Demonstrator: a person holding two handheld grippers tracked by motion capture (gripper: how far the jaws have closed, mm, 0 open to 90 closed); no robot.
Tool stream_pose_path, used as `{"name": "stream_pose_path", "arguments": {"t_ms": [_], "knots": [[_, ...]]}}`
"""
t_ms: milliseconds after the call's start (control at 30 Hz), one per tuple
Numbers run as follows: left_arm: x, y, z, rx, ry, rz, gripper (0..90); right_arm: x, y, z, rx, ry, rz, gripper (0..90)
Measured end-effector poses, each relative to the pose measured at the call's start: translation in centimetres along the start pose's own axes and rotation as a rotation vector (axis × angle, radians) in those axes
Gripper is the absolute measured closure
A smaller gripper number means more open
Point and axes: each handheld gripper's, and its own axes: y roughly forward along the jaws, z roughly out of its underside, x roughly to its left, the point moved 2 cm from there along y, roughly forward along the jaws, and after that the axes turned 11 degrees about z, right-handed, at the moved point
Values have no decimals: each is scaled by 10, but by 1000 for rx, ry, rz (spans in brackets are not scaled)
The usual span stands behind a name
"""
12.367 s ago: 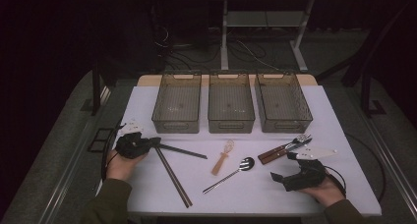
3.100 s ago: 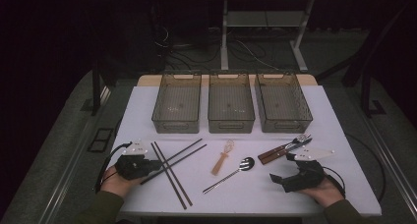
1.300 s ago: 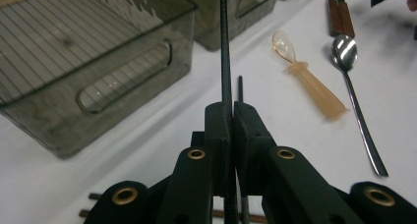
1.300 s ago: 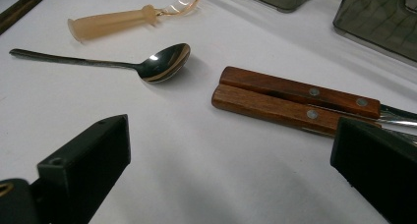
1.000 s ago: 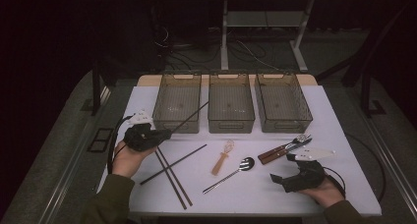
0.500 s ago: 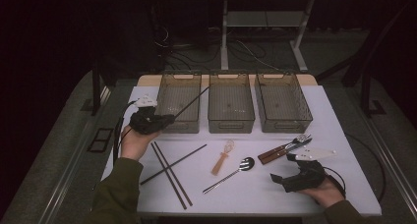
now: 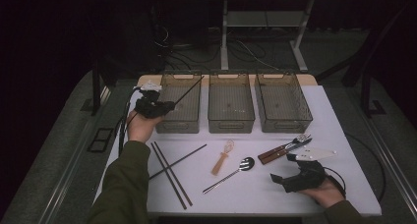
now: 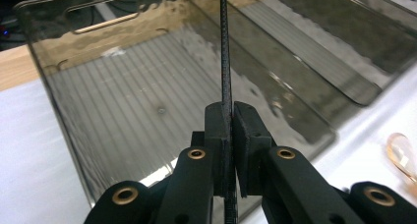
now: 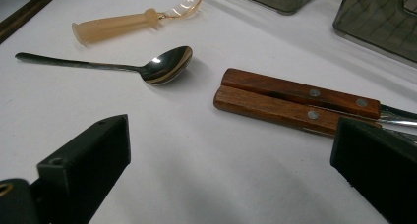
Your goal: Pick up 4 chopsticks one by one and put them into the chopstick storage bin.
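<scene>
Left gripper clamps one black chopstick, holding it over the left bin near the table's far left corner. Right gripper rests near the front right corner, jaws wide apart and empty, facing the spoon and wooden handles.

Left tongs are raised with jaws clamped together; right tongs rest low, jaws wide apart.
</scene>
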Motion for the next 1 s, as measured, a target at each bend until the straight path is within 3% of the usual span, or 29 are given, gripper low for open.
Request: {"name": "stream_pose_path", "arguments": {"t_ms": [67,200,300,400,767,800,833,1000], "knots": [[5,4,-1,3,-3,-15,849,0,0,0,0,-2,-1,14],[15,11,-4,-22,-49,-25,849,0,0,0,1,-2,-2,14],[21,19,-4,-5,-46,-53,849,0,0,0,-2,-5,-2,14],[27,27,-3,47,-52,-91,847,1,0,0,-3,-5,-4,14],[35,40,0,109,-128,-111,840,1,-1,0,-7,-5,-10,14],[35,40,1,109,-121,-115,738,1,-1,0,-6,-6,-11,14],[34,41,0,113,-113,-132,697,2,-1,0,-6,-7,-11,14],[32,40,-3,74,-110,-133,577,2,-1,0,-5,-7,-11,14]]}}
